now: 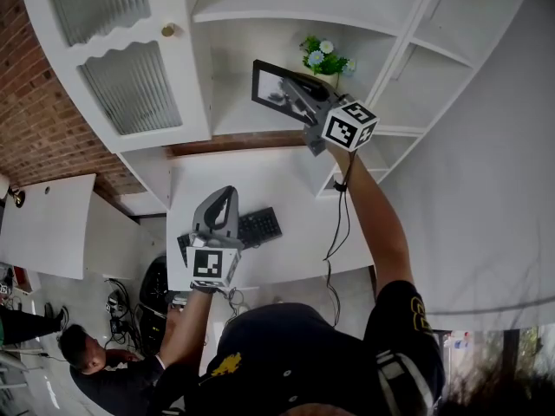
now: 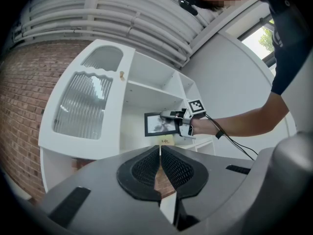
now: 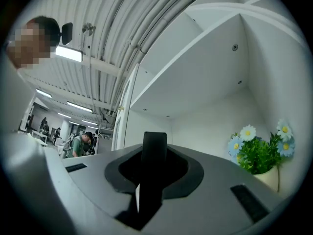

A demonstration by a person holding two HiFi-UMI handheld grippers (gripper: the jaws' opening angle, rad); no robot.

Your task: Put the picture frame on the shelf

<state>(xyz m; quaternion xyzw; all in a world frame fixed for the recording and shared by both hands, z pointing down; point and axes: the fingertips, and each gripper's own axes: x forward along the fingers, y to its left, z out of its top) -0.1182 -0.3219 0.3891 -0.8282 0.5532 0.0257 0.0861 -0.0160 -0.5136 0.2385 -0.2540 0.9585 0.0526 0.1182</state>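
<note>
The picture frame is black with a dark photo, and it hangs upright in front of the white shelf. My right gripper is shut on its right side. In the right gripper view the frame's black edge stands between the jaws, inside the shelf bay. The left gripper view shows the frame and the right gripper from below. My left gripper hangs low over the desk, pointing at the shelf. Its jaws are shut on nothing.
A pot of blue and white flowers stands on the same shelf, just right of the frame. A cabinet door with ribbed glass hangs at the left. A keyboard lies on the white desk. A person sits at the lower left.
</note>
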